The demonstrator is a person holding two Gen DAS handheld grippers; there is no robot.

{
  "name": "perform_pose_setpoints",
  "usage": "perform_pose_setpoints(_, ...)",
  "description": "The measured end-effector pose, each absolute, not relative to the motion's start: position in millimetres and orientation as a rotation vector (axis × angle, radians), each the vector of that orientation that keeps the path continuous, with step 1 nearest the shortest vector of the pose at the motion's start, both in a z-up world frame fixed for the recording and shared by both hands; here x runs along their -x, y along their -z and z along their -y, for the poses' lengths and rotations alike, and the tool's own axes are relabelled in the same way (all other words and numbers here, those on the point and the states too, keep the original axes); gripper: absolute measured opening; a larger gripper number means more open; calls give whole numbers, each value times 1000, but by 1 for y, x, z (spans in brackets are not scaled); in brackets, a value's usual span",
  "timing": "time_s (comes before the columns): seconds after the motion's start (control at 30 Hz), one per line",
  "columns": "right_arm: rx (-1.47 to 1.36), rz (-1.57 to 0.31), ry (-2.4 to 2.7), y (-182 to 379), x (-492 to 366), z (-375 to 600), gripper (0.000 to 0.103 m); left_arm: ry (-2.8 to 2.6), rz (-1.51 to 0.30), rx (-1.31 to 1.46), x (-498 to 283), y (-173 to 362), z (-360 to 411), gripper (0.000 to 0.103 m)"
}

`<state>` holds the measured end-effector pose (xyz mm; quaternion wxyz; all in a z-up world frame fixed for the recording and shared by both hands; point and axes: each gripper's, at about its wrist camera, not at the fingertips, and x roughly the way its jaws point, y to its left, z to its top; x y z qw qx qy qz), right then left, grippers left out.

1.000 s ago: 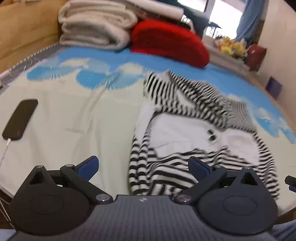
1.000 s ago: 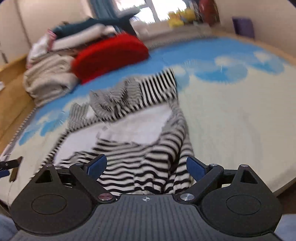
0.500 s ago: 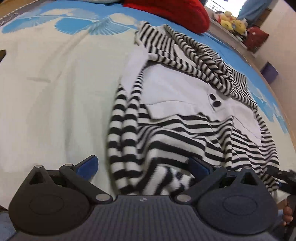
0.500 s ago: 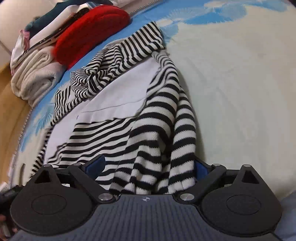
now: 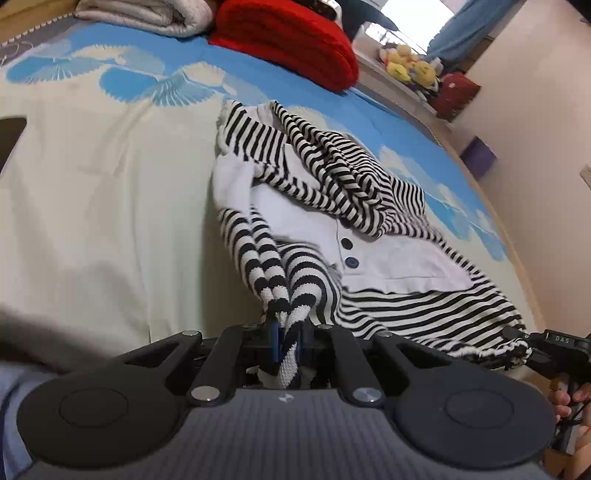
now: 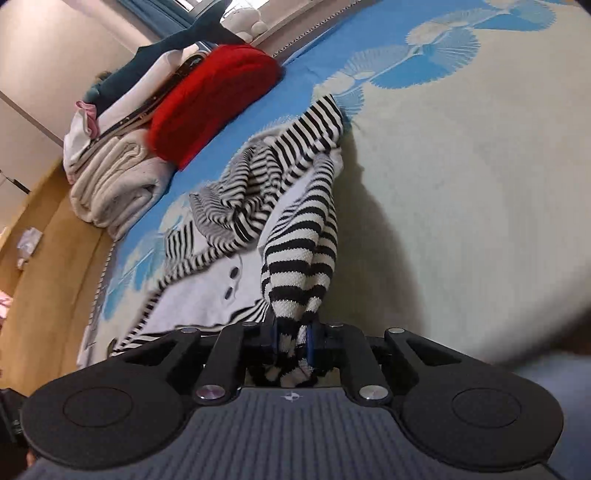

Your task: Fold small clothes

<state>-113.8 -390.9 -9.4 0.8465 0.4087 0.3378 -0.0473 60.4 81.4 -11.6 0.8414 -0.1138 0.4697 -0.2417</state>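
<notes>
A small black-and-white striped garment (image 5: 369,236) with a white front panel and two dark buttons lies on the bed; it also shows in the right wrist view (image 6: 236,236). My left gripper (image 5: 286,338) is shut on its left bottom corner, with the striped fabric bunched between the jaws. My right gripper (image 6: 291,338) is shut on its right bottom corner and also shows at the right edge of the left wrist view (image 5: 532,345). Both corners are lifted off the bedspread; the garment's upper part rests on it.
The bedspread (image 5: 110,206) is cream with blue fan patterns. A red cushion (image 5: 288,40) and folded pale blankets (image 5: 147,14) sit at the far end. A dark phone (image 5: 11,140) lies at the left edge. Yellow plush toys (image 5: 406,66) line the windowsill.
Both grippers were open over the garment's bottom hem; they have shut on its two corners and lifted them, stretching the striped fabric up from the bed.
</notes>
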Motion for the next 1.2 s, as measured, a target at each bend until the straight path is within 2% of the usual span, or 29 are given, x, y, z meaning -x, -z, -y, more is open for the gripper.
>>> perform_pose_setpoints(0.13, -936, -765, 141, 11, 166, 382, 14, 528, -1041, 292, -26, 11, -93, 8)
perform_pose_setpoints(0.27, -1005, -805, 180, 0, 162, 393, 14, 553, -1057, 330, -39, -1, -91, 8)
perform_pose_setpoints(0.4, -959, -737, 188, -40, 83, 418, 14, 609, -1000, 300, -134, -29, -57, 8)
perform_pose_setpoints(0.5, -880, -690, 223, -62, -29, 450, 14, 539, -957, 248, -245, -31, -13, 9)
perform_pose_setpoints(0.53, -875, -680, 244, -66, -72, 461, 15, 511, -943, 266, -288, -27, 0, 17)
perform_pose_setpoints(0.57, -873, -672, 262, -64, -109, 474, 17, 478, -936, 266, -324, -21, 9, 36)
perform_pose_setpoints(0.6, -871, -658, 293, -63, -148, 484, 26, 405, -944, 286, -359, -14, 15, 49)
perform_pose_setpoints(0.63, -881, -641, 362, -58, -181, 494, 43, 339, -961, 330, -389, -7, 18, 77)
perform_pose_setpoints(0.67, -887, -630, 424, -55, -196, 501, 55, 301, -977, 360, -408, 0, 17, 90)
perform_pose_setpoints(0.7, -881, -606, 450, -52, -205, 503, 74, 258, -978, 388, -418, 4, 15, 90)
perform_pose_setpoints(0.73, -880, -578, 441, -49, -206, 501, 80, 254, -977, 420, -422, 8, 11, 90)
perform_pose_setpoints(0.8, -890, -532, 372, -39, -190, 496, 81, 302, -976, 430, -414, 15, 0, 96)
perform_pose_setpoints(0.87, -892, -499, 321, -20, -157, 490, 85, 301, -944, 388, -391, 22, -11, 96)
perform_pose_setpoints(1.03, -749, -535, 440, 25, -113, 478, 85, 318, -939, 326, -330, 60, -21, 96)
perform_pose_setpoints(1.2, -512, -574, 381, 27, -112, 476, 83, 337, -953, 345, -321, 81, -24, 96)
